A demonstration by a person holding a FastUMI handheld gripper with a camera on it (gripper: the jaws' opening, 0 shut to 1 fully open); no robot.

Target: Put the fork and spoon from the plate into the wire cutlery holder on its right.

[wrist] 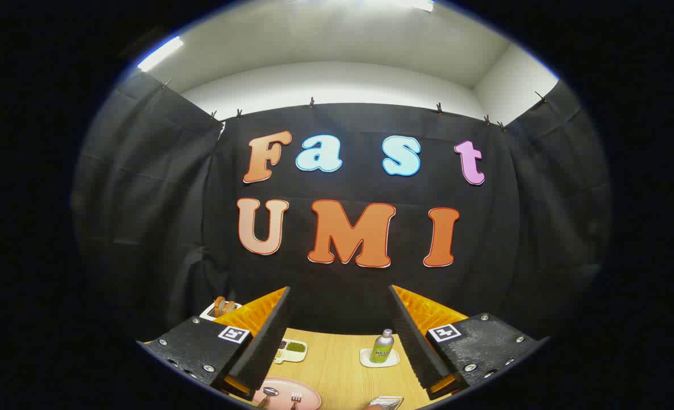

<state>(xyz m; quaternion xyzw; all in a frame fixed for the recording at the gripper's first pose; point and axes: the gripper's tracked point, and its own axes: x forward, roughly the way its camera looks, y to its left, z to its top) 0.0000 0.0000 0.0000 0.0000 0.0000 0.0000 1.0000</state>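
Pink plate [308, 394] sits low between my gripper's [339, 293] wide-apart, empty fingers, carrying 1 spoon [269, 393] and 1 fork [295, 398]; I see the wire cutlery holder [387, 403] to its right.

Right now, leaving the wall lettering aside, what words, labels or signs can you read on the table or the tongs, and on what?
Nothing legible.
Bottle label: print too small and blurred to read.
Square markers on the tongs: black-and-white patterns, no words.
Plate, spoon, fork: no text seen.
The tongs are open, fingers apart above the table, holding nothing.
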